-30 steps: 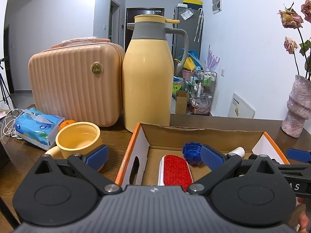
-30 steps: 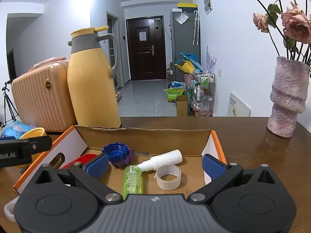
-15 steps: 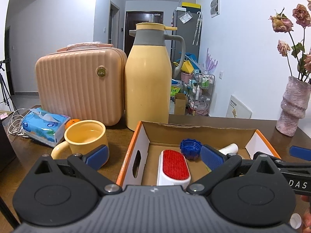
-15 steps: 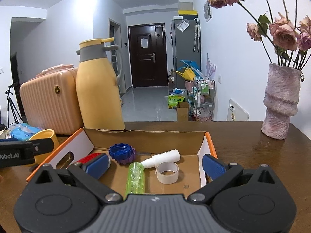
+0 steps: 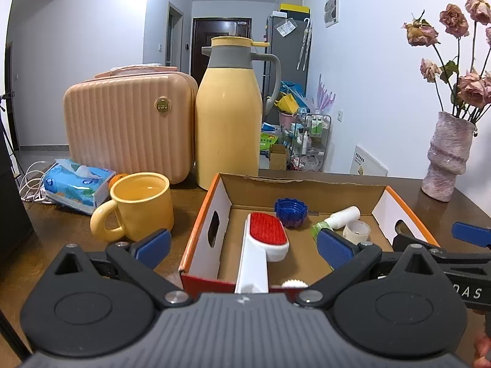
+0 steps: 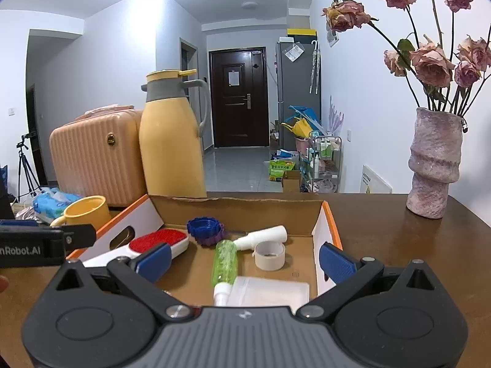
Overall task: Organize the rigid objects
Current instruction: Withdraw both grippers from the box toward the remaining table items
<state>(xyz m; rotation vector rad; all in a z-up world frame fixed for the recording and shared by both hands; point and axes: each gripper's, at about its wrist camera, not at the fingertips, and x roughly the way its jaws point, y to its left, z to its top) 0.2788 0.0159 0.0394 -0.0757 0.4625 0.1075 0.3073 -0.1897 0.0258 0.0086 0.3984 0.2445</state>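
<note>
Now both the left gripper [image 5: 244, 247] and the right gripper [image 6: 244, 259] are wide open and hold nothing, while the brush [image 5: 265, 239], bottle [image 6: 225, 262] and tape roll [image 6: 270, 255] lie inside the box [image 5: 205, 227].

This is a home, an apartment's living and entry area. A dark wooden worktop [image 6: 399, 233] carries a vase [image 6: 435, 165] of dried roses, a yellow flask [image 5: 228, 116], a mug [image 5: 141, 205], a tissue pack [image 5: 76, 184] and a small ribbed case [image 5: 129, 128]. Far behind, a tiled hallway leads to a dark front door [image 6: 237, 98], with a grey fridge [image 6: 296, 92] to its right and a wire rack [image 6: 322, 159] of bottles against the right wall.
</note>
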